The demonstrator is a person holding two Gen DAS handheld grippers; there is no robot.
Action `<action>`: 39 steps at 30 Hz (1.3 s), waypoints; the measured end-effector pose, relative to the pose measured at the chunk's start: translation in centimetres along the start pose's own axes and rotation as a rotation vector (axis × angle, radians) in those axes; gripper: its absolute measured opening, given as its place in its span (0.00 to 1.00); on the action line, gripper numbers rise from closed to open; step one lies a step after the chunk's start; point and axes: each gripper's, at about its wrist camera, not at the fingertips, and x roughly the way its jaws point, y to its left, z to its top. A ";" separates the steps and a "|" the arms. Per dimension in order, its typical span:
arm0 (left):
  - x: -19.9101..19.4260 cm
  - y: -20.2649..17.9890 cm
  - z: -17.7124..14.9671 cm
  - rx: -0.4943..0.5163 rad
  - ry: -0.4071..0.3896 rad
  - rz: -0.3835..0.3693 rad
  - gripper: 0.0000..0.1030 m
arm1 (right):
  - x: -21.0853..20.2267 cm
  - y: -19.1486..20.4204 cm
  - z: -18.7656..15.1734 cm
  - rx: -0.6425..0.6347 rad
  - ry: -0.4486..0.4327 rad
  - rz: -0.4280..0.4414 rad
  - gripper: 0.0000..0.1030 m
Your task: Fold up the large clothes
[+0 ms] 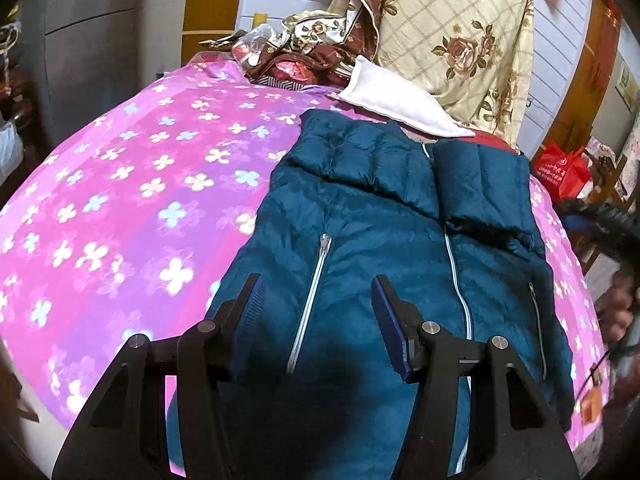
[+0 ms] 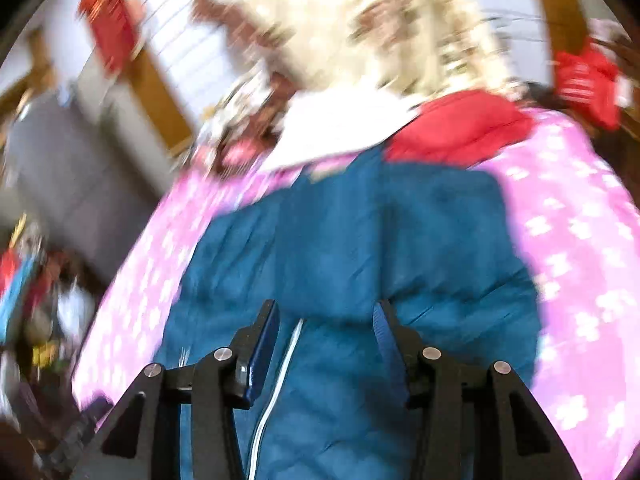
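Observation:
A teal quilted jacket [image 1: 384, 216] lies front up on a pink flowered bedspread [image 1: 120, 208], with both sleeves folded across its chest and white zippers showing. My left gripper [image 1: 318, 292] is open and empty, just above the jacket's lower front. My right gripper [image 2: 326, 320] is open and empty over the same jacket [image 2: 344, 240]; that view is motion-blurred. The right gripper itself shows as a dark blur at the right edge of the left wrist view [image 1: 616, 216].
A white pillow [image 1: 396, 100] and a red garment [image 2: 460, 128] lie beyond the jacket's collar. A cream rose-print quilt [image 1: 452, 36] hangs behind. Clutter sits at the bed's far end [image 1: 288, 64]. A red bag [image 1: 564, 168] stands off the bed at right.

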 end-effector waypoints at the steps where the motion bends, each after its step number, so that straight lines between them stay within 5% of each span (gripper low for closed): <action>1: 0.7 -0.2 0.3 0.005 -0.006 0.007 0.53 | -0.2 -0.8 0.7 0.024 -0.027 -0.032 0.45; 5: 3.2 -0.2 1.2 0.024 -0.034 0.036 0.53 | 3.9 -4.2 2.9 0.123 -0.017 -0.201 0.45; 8: 3.9 0.4 1.4 0.037 -0.062 0.061 0.53 | 8.7 -5.0 3.1 0.189 0.069 -0.192 0.44; 14: 4.8 2.8 1.3 0.023 -0.112 0.133 0.53 | 15.6 3.6 2.6 0.082 0.165 -0.049 0.44; 18: 5.9 3.9 1.2 0.024 -0.100 0.142 0.53 | 22.6 10.1 1.2 0.013 0.310 0.062 0.44; 20: 6.4 4.2 1.3 0.030 -0.083 0.146 0.53 | 25.8 13.1 -0.2 -0.043 0.375 0.032 0.44; 22: 6.7 4.9 1.5 0.011 -0.059 0.131 0.53 | 25.8 15.2 -0.7 -0.123 0.329 -0.053 0.44; 30: 6.4 7.7 1.9 -0.119 -0.035 0.147 0.53 | 20.0 17.9 -2.7 -0.208 0.259 -0.042 0.44; 35: 6.3 7.9 1.8 -0.121 -0.036 0.155 0.53 | 23.9 18.5 -4.1 -0.208 0.354 -0.096 0.44; 39: 6.6 7.8 1.8 -0.111 -0.028 0.150 0.53 | 27.1 20.2 -3.7 -0.202 0.346 -0.100 0.44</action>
